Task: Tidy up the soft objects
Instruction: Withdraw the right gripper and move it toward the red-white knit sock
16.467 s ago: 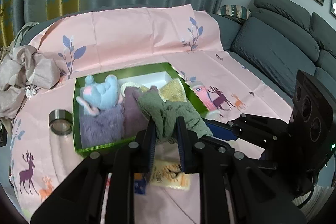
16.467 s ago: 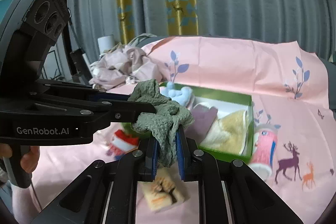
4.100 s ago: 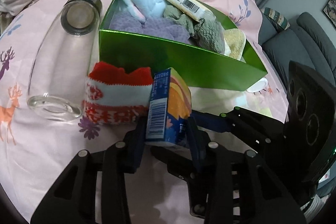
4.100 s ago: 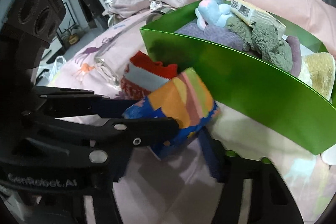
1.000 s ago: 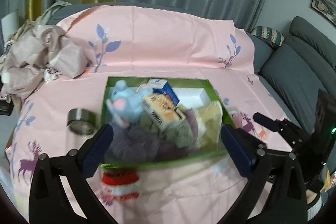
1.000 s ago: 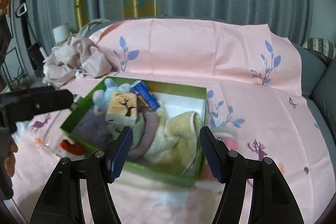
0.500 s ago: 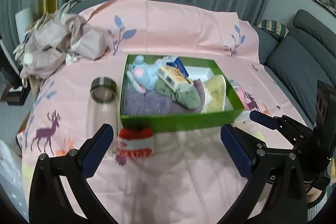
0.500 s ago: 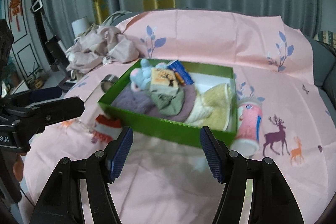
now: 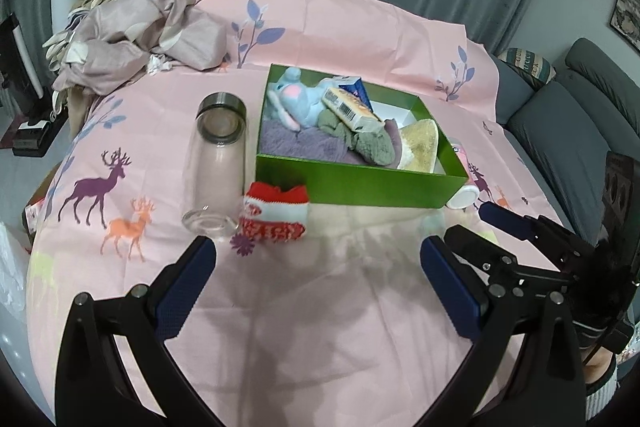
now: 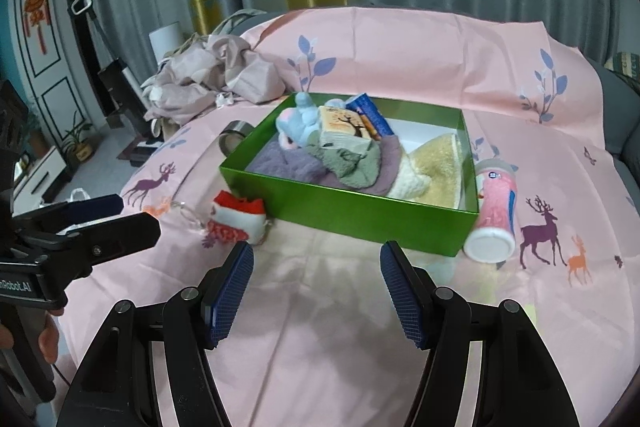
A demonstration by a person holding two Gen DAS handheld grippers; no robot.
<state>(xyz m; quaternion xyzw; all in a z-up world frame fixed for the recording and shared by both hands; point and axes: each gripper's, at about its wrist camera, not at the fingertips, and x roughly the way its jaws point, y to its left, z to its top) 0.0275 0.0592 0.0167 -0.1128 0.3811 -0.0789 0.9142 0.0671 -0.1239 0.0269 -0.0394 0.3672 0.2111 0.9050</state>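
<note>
A green box point(image 9: 360, 183) point(image 10: 340, 205) sits on the pink sheet. It holds a blue plush toy point(image 9: 294, 99) point(image 10: 298, 123), a purple fleece point(image 9: 304, 143), a green cloth point(image 9: 368, 143) point(image 10: 352, 163), a yellow towel point(image 9: 420, 143) point(image 10: 432, 175) and two cartons point(image 9: 352, 107) point(image 10: 344, 127). A red and white sock point(image 9: 276, 213) point(image 10: 238, 221) lies on the sheet just outside the box's near left corner. My left gripper point(image 9: 318, 285) is open and empty, below the sock and box. My right gripper point(image 10: 316, 293) is open and empty, in front of the box.
A clear glass jar point(image 9: 218, 163) lies on its side left of the box. A pink bottle point(image 10: 496, 215) lies at the box's right side. Crumpled beige fabric point(image 9: 132, 31) point(image 10: 216, 75) is piled at the far left. A grey sofa point(image 9: 580, 107) stands to the right.
Both grippers have drawn back from the box and sunk a little, staying open and empty. The sock, jar and near sheet have come into fuller view; the box contents are unchanged.
</note>
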